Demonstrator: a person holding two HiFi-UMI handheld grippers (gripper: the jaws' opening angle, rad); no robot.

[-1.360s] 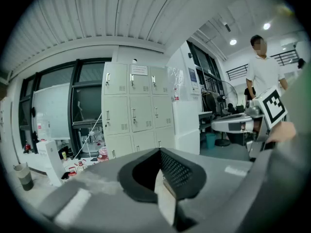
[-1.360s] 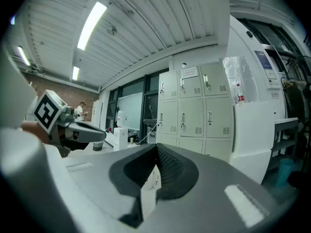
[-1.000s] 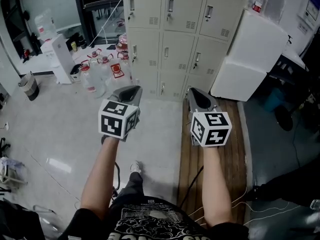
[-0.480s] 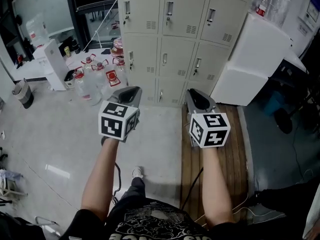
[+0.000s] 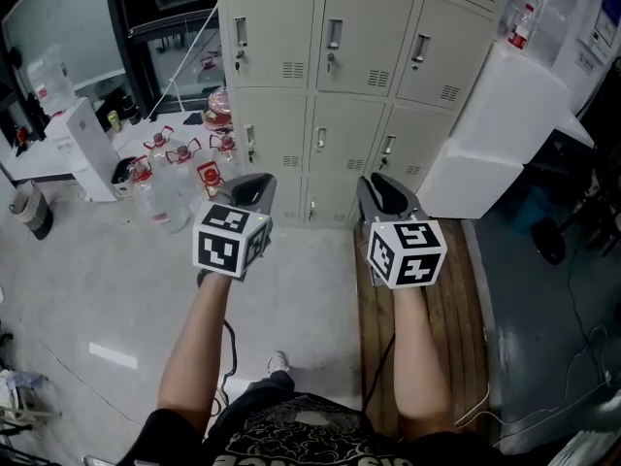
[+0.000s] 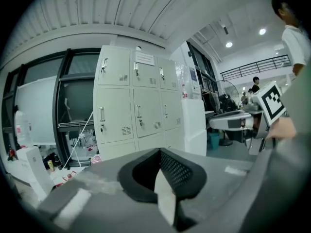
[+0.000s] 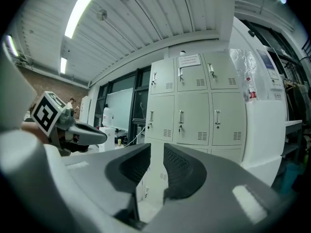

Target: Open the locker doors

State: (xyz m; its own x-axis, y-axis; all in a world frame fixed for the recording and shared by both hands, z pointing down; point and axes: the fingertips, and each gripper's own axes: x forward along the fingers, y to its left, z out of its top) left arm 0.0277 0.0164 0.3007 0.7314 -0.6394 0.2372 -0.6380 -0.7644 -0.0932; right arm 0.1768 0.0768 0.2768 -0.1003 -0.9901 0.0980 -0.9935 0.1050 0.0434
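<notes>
Two grippers reach out before the lockers (image 5: 335,85) in your head view. Your left gripper (image 5: 254,184) and right gripper (image 5: 380,188) are side by side, both well short of the doors, which are all closed. Clear jugs (image 5: 170,178) stand on the floor left of the lockers. Your left gripper view shows its jaws together and empty, with the lockers ahead. Your right gripper view shows a narrow gap that has just been opening, with nothing in it and the lockers beyond.
</notes>
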